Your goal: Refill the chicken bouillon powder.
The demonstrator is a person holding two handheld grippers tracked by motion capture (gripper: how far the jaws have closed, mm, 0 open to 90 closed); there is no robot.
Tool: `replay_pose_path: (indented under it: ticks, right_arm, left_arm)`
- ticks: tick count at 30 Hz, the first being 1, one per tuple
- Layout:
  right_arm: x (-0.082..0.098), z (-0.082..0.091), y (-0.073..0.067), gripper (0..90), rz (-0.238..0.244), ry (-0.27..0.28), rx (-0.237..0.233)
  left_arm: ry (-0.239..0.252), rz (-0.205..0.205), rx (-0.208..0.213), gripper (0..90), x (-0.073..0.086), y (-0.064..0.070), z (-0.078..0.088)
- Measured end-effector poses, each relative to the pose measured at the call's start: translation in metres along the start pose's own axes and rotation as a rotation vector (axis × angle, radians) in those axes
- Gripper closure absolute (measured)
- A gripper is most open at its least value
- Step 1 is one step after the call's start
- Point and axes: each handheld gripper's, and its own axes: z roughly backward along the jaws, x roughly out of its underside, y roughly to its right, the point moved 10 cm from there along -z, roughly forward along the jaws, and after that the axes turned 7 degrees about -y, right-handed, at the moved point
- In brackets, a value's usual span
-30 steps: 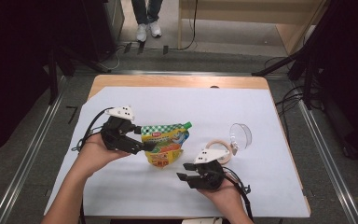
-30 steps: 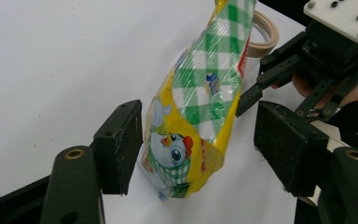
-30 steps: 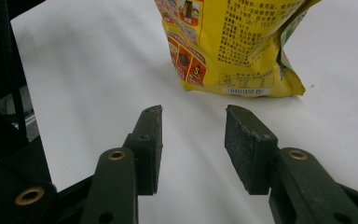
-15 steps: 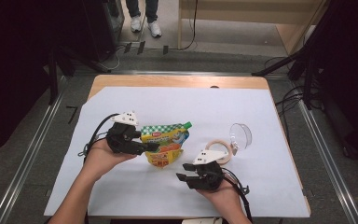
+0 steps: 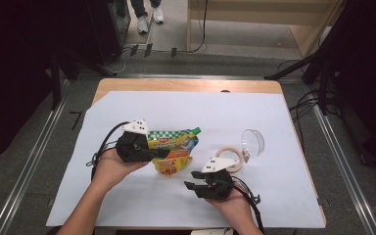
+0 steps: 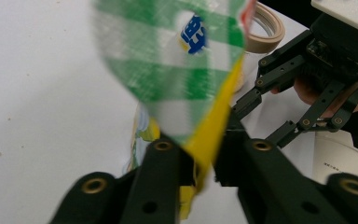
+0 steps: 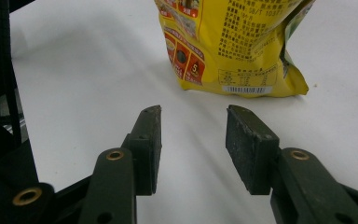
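Yellow snack bag (image 5: 174, 149) is pinched by the left gripper (image 6: 205, 163), whose jaws have just been closing. Right gripper (image 7: 193, 140) waits near it, jaws apart, holding nothing.

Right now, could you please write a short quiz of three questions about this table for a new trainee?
1. True or false: the left gripper is shut on the edge of the snack bag.
2. What lies between the jaws of the right gripper?
A. the tape roll
B. nothing
C. the snack bag
3. Fill in the gap: the tape roll lies on the white sheet, on the side of the ____ gripper.

Key
1. True: its jaws have just been closing and now pinch the bag's edge.
2. B: the jaws stand apart above the bare sheet, with the bag ahead of them.
3. right
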Motion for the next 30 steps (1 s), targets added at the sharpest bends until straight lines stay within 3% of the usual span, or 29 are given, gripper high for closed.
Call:
replay_pose_path:
  ticks: [6,12,16,30]
  right_arm:
    - [0.000,-0.003,0.000,55.5,0.014,0.003,0.005]
    - [0.001,-0.005,0.003,55.2,0.016,0.016,0.017]
    - [0.001,-0.010,0.006,55.1,0.010,0.005,0.030]
    - [-0.016,-0.032,0.013,54.0,-0.055,0.024,0.039]
  left_arm:
    - [-0.006,0.038,0.021,90.0,-0.002,0.001,-0.002]
    - [-0.008,0.045,-0.002,90.0,-0.006,0.001,0.002]
    - [-0.017,0.044,-0.009,90.0,-0.012,0.003,0.012]
    - [0.018,0.005,0.065,90.0,-0.030,0.029,0.043]
